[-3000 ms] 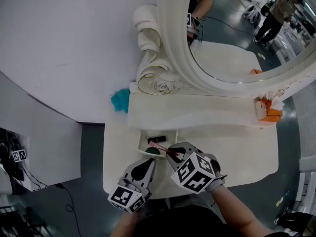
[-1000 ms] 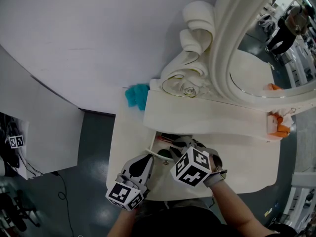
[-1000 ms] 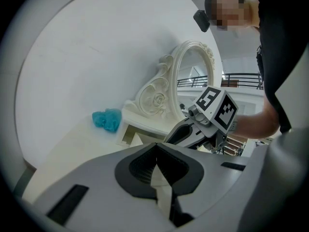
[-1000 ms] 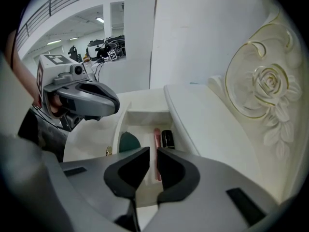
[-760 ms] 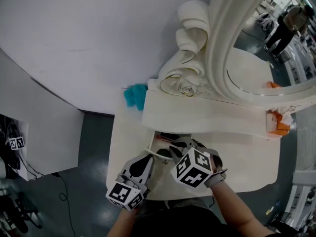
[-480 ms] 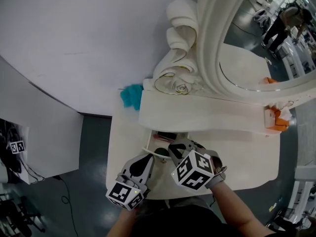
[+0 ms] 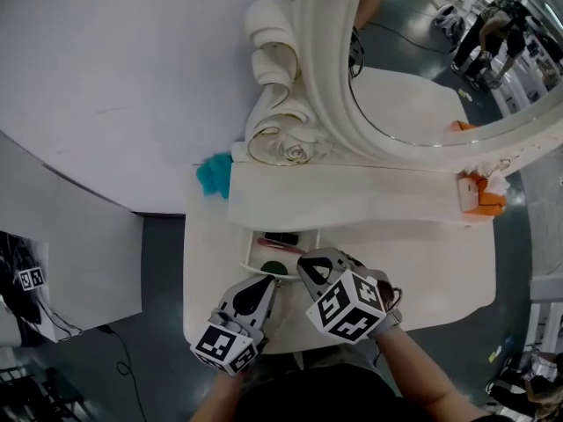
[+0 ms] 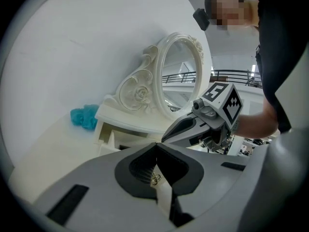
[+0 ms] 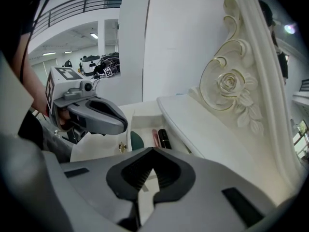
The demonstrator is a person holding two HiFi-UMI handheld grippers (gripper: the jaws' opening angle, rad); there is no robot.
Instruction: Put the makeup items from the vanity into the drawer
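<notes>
The white vanity's drawer (image 7: 249, 253) stands open at the table's front left. Inside lie a black tube (image 7: 281, 238), a pink stick (image 7: 284, 248) and a dark green round case (image 7: 274, 268); the right gripper view shows the same case (image 9: 136, 140), stick (image 9: 155, 138) and tube (image 9: 164, 138). My right gripper (image 7: 308, 268) hangs over the drawer's right side, shut and empty. My left gripper (image 7: 264, 287) is just in front of the drawer, shut, its tips above the small gold knob (image 9: 122, 147) on the drawer front. The left gripper (image 9: 123, 125) touches nothing.
A raised shelf (image 7: 352, 196) runs behind the drawer under the carved oval mirror (image 7: 422, 86). A teal fluffy thing (image 7: 211, 176) lies at the shelf's left end and an orange tissue box (image 7: 479, 196) at its right end. The vanity top (image 7: 431, 266) extends right.
The pink stick, at my right gripper's tips three seconds ago, now lies in the drawer. My right gripper has lifted a little and my left gripper has shifted slightly. The head view has swung.
</notes>
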